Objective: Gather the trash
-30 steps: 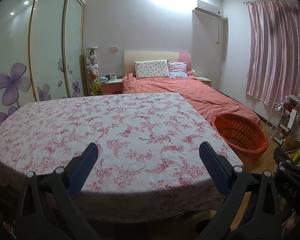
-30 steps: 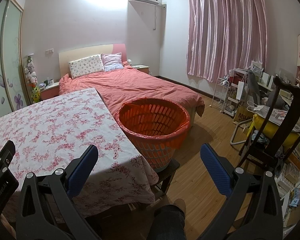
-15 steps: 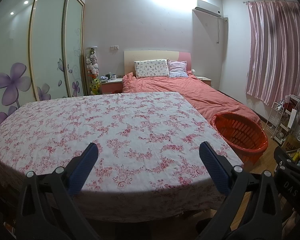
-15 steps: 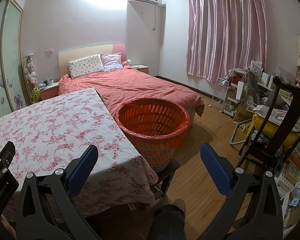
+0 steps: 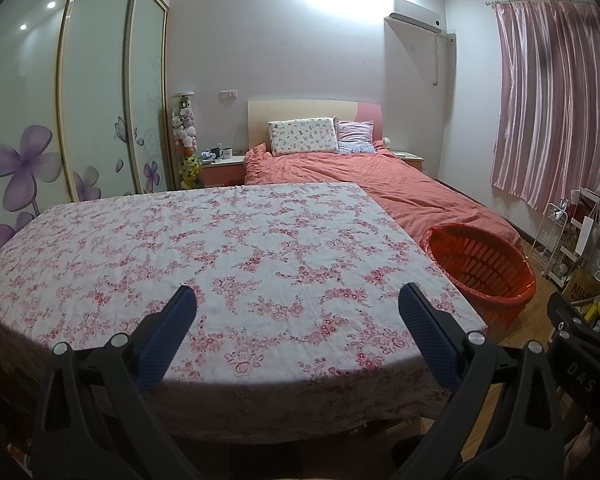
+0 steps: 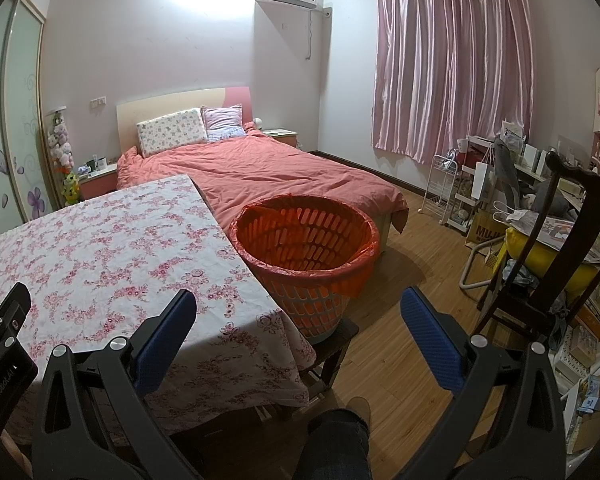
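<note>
An orange basket (image 6: pixel 306 248) lined with a red bag stands on a low stool at the table's right side, and it also shows in the left wrist view as the orange basket (image 5: pixel 482 266). The table (image 5: pixel 228 256) wears a pink floral cloth with nothing lying on it. My left gripper (image 5: pixel 298 304) hangs open over the table's near edge, blue pads wide apart, nothing between them. My right gripper (image 6: pixel 298 308) is open too, near the table's right corner, just short of the basket. No trash shows in either view.
A bed (image 6: pixel 268 168) with an orange cover lies behind the table and basket. A dark wooden chair (image 6: pixel 556 248) and cluttered shelves stand at the right. The wardrobe (image 5: pixel 96 92) with flower doors is at the left. A person's knee (image 6: pixel 336 440) shows below the right gripper.
The left wrist view has lifted slightly, so the table sits a little lower and more of its near edge shows. The right view barely shifted. Both grippers stay open.
</note>
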Tool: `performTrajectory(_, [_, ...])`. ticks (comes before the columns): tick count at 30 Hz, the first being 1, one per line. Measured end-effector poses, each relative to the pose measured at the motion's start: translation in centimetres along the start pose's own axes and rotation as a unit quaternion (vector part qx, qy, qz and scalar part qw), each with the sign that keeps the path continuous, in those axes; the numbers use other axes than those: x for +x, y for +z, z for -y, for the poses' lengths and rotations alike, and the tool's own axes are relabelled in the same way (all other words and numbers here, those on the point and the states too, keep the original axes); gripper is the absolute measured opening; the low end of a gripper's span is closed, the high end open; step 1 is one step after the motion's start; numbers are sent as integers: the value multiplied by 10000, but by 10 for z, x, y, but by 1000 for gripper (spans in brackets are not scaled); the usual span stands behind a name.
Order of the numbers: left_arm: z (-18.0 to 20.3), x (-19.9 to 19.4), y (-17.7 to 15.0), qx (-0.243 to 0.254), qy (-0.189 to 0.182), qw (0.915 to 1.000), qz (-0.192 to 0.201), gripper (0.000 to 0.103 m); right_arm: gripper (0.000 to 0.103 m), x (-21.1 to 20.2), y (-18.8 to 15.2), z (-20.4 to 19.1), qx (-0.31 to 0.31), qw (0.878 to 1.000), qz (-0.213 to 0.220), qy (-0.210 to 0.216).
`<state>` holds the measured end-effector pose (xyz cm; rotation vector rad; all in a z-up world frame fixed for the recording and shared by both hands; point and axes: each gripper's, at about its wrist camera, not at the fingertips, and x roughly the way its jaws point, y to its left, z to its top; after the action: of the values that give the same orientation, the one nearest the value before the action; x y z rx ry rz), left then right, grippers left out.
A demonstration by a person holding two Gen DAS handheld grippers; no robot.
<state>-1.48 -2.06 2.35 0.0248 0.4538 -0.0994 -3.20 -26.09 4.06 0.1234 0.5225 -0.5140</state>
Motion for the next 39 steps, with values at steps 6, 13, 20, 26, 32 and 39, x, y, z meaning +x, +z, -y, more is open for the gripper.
performTrajectory(6, [0, 0, -2, 4, 5, 10000, -8, 99, 101, 0, 0, 0, -1, 10000, 0, 1])
performTrajectory(13, [1, 0, -3, 9, -1, 10000, -19, 99, 101, 0, 0, 0, -3, 10000, 2, 1])
performTrajectory(20, [2, 0, -5, 21, -9, 10000, -39, 99, 101, 0, 0, 1, -4, 10000, 0, 1])
performTrajectory(26, [2, 0, -4, 24, -9, 10000, -41, 99, 101, 0, 0, 1, 3, 10000, -1, 2])
performTrajectory(32, [2, 0, -4, 24, -6, 10000, -44, 99, 101, 1, 0, 1, -3, 10000, -3, 6])
performTrajectory(39, [3, 0, -4, 32, -6, 10000, -50, 99, 101, 1, 1, 2, -3, 10000, -5, 5])
